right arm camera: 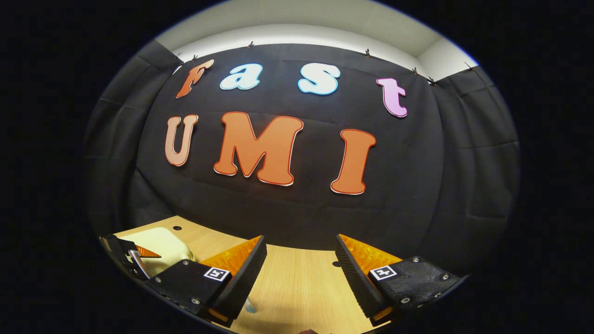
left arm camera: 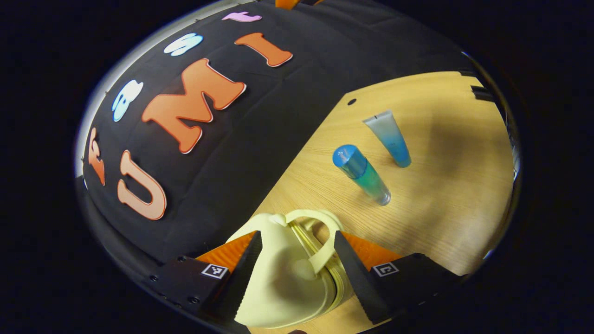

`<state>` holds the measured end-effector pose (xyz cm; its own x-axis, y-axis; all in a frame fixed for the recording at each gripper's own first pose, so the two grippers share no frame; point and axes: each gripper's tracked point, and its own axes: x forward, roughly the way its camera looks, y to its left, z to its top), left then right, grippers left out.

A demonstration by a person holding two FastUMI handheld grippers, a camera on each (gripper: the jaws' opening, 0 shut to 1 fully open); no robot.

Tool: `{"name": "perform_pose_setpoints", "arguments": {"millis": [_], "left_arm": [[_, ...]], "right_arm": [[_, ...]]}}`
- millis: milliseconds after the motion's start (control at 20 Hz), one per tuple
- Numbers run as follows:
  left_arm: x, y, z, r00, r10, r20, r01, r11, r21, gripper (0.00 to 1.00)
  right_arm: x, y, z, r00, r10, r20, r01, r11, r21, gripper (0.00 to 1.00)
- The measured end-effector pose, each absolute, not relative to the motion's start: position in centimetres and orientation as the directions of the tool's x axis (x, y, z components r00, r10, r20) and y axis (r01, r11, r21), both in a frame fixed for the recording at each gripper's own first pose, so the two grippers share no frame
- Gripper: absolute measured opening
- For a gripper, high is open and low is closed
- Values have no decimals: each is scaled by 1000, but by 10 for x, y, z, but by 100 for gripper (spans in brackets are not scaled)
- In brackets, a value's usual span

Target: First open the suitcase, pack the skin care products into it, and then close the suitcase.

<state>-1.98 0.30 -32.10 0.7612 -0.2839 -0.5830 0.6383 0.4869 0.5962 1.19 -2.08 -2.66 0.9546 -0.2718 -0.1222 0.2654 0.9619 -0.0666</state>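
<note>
A small pale yellow suitcase (left arm camera: 278, 287) lies on the wooden table (left arm camera: 445, 195), its two shells together and its handle (left arm camera: 327, 232) arching up. My left gripper (left arm camera: 297, 260) is open, with a finger on either side of the case's handle end. Farther out, a blue-capped bottle (left arm camera: 362, 175) with a greenish body and a clear tube (left arm camera: 389, 137) with a blue cap both stand upright. My right gripper (right arm camera: 300, 260) hovers open over bare table, facing the wall. In the right gripper view the suitcase (right arm camera: 160, 243) sits at far left with the left gripper (right arm camera: 132, 257) on it.
The black cloth wall (left arm camera: 260, 139) runs right along the table's back edge. Small round holes (left arm camera: 351, 101) mark the tabletop (right arm camera: 297, 283). Open wood lies to the right of the two products.
</note>
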Motion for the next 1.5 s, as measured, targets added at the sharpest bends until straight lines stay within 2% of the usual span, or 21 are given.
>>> {"name": "perform_pose_setpoints", "arguments": {"millis": [200, 350, 400, 450, 550, 600, 700, 800, 1000, 1100, 1300, 1500], "left_arm": [[-25, 5, -334, 744, -263, -614, 664, 394, 636, 96], [-22, 7, -344, 753, -226, -618, 656, 325, 681, 90], [-22, 7, -346, 753, -221, -620, 657, 302, 691, 82], [-22, 6, -350, 751, -215, -624, 659, 272, 701, 82], [-19, 6, -354, 753, -194, -629, 658, 208, 724, 71], [-17, 4, -358, 759, -188, -623, 651, 185, 737, 73], [-15, 3, -367, 759, -189, -623, 649, 159, 744, 49], [-7, -1, -366, 774, -199, -601, 630, 141, 764, 6], [-12, 1, -351, 768, -213, -604, 640, 238, 730, 2], [-5, 4, -333, 790, -215, -575, 613, 275, 740, 2], [16, 24, -287, 835, -201, -511, 545, 429, 721, 2], [41, 52, -245, 883, -176, -436, 462, 493, 737, 2]], "right_arm": [[15, -24, -33, 952, -277, -129, 272, 961, -60, 94], [15, -25, -37, 953, -273, -133, 269, 962, -48, 94], [15, -27, -38, 952, -275, -134, 271, 961, -49, 94], [14, -29, -40, 952, -276, -134, 272, 961, -48, 94], [14, -31, -40, 951, -279, -133, 276, 960, -40, 94], [13, -33, -40, 951, -281, -131, 279, 960, -37, 94], [13, -37, -38, 949, -288, -126, 286, 958, -35, 94], [12, -42, -39, 947, -298, -123, 295, 955, -39, 94], [13, -42, -41, 944, -303, -130, 302, 953, -28, 94], [16, -39, -40, 945, -301, -129, 299, 954, -29, 94], [23, -25, -40, 950, -283, -130, 280, 959, -39, 94], [31, -7, -38, 957, -259, -133, 256, 966, -41, 94]]}}
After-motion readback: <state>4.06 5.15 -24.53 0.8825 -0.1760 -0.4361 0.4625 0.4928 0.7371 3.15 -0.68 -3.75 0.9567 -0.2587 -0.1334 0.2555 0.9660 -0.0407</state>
